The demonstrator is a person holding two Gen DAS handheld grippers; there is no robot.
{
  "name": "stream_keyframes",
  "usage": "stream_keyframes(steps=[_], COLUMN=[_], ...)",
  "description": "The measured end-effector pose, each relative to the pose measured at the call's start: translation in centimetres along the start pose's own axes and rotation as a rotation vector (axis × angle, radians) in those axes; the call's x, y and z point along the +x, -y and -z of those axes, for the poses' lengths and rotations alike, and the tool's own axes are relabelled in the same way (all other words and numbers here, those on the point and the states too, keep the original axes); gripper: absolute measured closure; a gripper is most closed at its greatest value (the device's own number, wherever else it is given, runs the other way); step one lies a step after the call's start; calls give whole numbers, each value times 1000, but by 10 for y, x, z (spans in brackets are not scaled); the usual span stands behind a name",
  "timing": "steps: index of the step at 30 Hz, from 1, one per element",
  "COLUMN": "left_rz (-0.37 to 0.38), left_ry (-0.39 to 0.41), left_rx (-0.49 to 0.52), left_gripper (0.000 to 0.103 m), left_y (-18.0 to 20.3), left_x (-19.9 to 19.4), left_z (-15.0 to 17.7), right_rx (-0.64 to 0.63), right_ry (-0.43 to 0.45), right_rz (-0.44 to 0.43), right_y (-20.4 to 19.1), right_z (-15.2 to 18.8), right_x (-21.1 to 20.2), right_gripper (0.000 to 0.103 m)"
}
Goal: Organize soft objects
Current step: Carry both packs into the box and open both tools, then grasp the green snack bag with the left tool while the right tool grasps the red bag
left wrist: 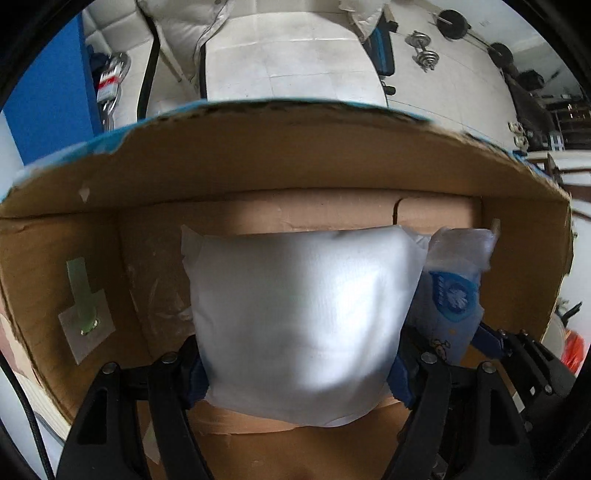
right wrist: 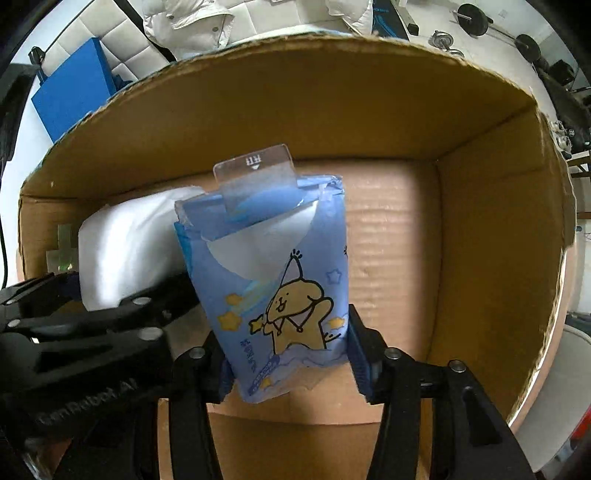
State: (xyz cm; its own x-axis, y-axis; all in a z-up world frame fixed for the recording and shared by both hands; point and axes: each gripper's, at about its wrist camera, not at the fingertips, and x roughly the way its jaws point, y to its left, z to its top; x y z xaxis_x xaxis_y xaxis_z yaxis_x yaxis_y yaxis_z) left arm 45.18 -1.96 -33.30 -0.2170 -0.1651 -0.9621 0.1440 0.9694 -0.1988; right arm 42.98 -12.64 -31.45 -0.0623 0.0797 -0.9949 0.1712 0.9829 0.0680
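Observation:
My left gripper (left wrist: 299, 373) is shut on a plain white soft pack (left wrist: 299, 306) and holds it inside an open cardboard box (left wrist: 258, 162). My right gripper (right wrist: 288, 358) is shut on a blue tissue pack (right wrist: 273, 280) with a yellow cartoon figure and a clear peel tab, also inside the box (right wrist: 480, 229). The two packs are side by side, white one on the left. The blue pack (left wrist: 448, 295) shows at the right of the left wrist view. The white pack (right wrist: 125, 243) and the left gripper's black body (right wrist: 74, 332) show at the left of the right wrist view.
The box floor (right wrist: 391, 251) to the right of the blue pack is bare cardboard. Beyond the box are a white padded surface (left wrist: 288, 62), a white jacket (right wrist: 184, 18), a blue panel (right wrist: 70, 92), and dumbbells and weight plates (left wrist: 424, 48) on the floor.

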Motion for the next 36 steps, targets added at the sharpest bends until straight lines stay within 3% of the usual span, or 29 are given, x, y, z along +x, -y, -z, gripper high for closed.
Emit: stream_keyframes(steps=[2, 4, 5, 8, 11, 21, 28, 32, 36], left_rz=[1, -25, -37, -49, -86, -126, -256, -335, -444], left_ry=[-2, 18, 31, 65, 126, 369, 565, 553, 424], left_rx=[-13, -16, -19, -28, -31, -33, 53, 130, 206], left_gripper=[26, 9, 6, 4, 3, 2, 2, 2, 4], left_y=[-3, -3, -5, -10, -13, -6, 10, 0, -25], left_x=[-3, -10, -15, -32, -60, -155, -188, -160, -93], left_z=[0, 1, 0, 8, 23, 104, 196, 245, 267], right_rx=[-8, -26, -36, -46, -35, 8, -52, -79, -84], right_ry=[1, 6, 9, 20, 41, 270, 326, 310, 254], right_rz=[14, 35, 40, 42, 11, -47, -2, -21, -21], right_y=[-1, -3, -5, -4, -1, 17, 19, 26, 33], right_z=[0, 2, 4, 9, 15, 70, 141, 176, 224], right_x=[-2, -3, -6, -13, -25, -111, -147, -133, -94], right_gripper=[38, 27, 20, 14, 0, 0, 0, 0, 0])
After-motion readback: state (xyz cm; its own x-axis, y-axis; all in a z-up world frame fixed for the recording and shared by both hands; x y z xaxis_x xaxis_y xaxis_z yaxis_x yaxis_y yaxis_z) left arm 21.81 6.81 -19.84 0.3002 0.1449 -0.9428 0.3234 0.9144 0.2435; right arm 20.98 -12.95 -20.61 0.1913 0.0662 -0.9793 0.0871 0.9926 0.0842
